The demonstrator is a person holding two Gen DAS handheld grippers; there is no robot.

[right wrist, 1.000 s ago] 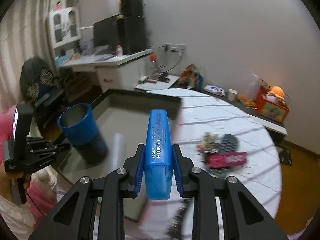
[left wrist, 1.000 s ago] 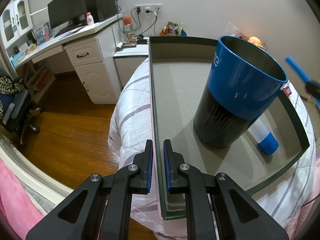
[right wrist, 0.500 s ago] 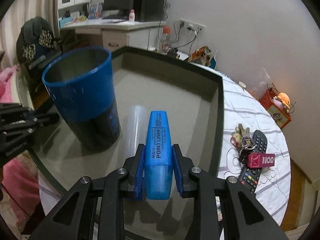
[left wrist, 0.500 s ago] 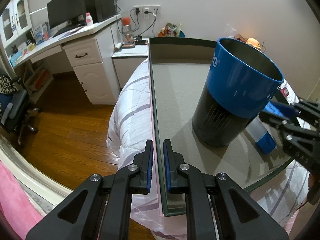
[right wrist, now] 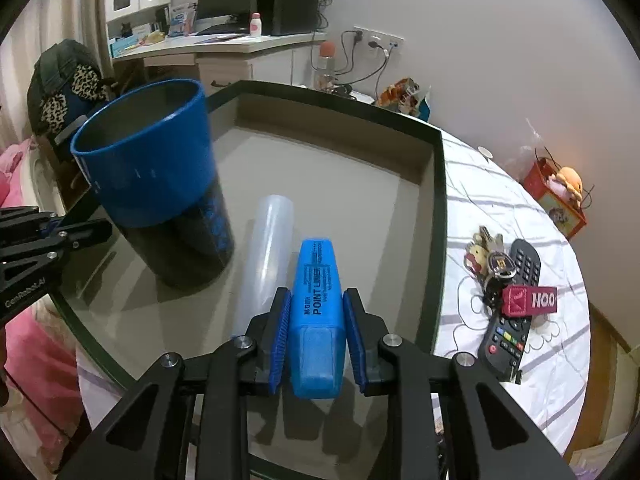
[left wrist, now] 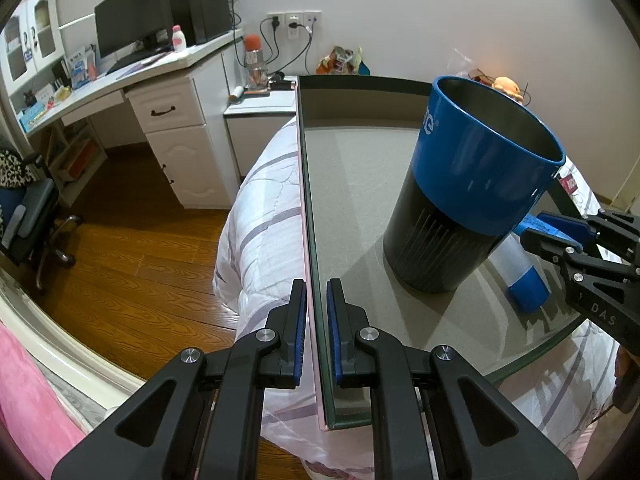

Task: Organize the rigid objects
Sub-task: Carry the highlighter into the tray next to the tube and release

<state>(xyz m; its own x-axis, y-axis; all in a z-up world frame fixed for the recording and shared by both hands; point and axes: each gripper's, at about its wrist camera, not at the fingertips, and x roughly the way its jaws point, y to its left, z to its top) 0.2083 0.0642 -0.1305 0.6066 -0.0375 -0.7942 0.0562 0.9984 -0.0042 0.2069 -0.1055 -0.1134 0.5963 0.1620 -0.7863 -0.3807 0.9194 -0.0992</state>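
A dark-rimmed grey tray (left wrist: 360, 80) lies on the bed. My left gripper (left wrist: 316, 312) is shut on the tray's left wall. Inside stand a blue and black cup (left wrist: 472, 200) and, lying beside it, a clear tube with a blue cap (left wrist: 520, 276). My right gripper (right wrist: 318, 294) is shut on a blue highlighter (right wrist: 316, 268), held low over the tray (right wrist: 438, 200) floor just right of the clear tube (right wrist: 268, 248). The cup (right wrist: 160, 184) is to the left. Whether the highlighter's tip touches the floor I cannot tell.
On the striped bedspread right of the tray lie a bunch of keys (right wrist: 490, 256), a red tag (right wrist: 528, 300) and a black remote (right wrist: 512, 320). A white desk (left wrist: 160, 112) with a monitor and an office chair (left wrist: 28, 208) stand past the bed's left side.
The right gripper has carried the highlighter from above the bed down into the tray beside the tube. The left gripper has kept its hold on the tray wall.
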